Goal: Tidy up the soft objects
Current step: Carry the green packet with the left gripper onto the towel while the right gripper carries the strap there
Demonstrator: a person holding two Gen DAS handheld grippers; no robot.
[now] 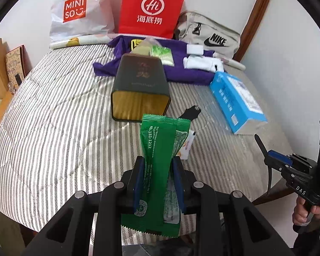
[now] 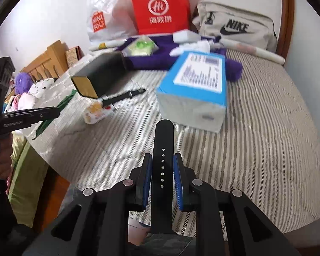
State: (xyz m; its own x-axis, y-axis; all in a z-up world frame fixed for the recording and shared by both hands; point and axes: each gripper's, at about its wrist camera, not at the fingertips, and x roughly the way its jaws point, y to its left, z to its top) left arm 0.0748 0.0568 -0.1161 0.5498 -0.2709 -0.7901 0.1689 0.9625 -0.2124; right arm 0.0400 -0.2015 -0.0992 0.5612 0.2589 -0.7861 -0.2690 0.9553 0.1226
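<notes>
**Both grippers loaded, sorting barely begun**

Currently, in the left wrist view, the left gripper is holding a green sachet, its blue pads nearly closed and pressing on the packet's sides. The sachet is hanging clear above the striped bedcover. Ahead, a dark tin is lying on its side with its open end toward the camera; a blue box is resting to its right, and a second strap piece is lying between them. A purple cloth with small white items on it is sitting farther back.

In the right wrist view, the right gripper is clamping a black watch strap, jaws narrowed onto its edges, above the bedcover. A small patterned packet is lying just beside the tin.

Judging by this layout, two items are in hand and unplaced, while most objects are remaining scattered; the bulk of the sorting appears outstanding.
</notes>
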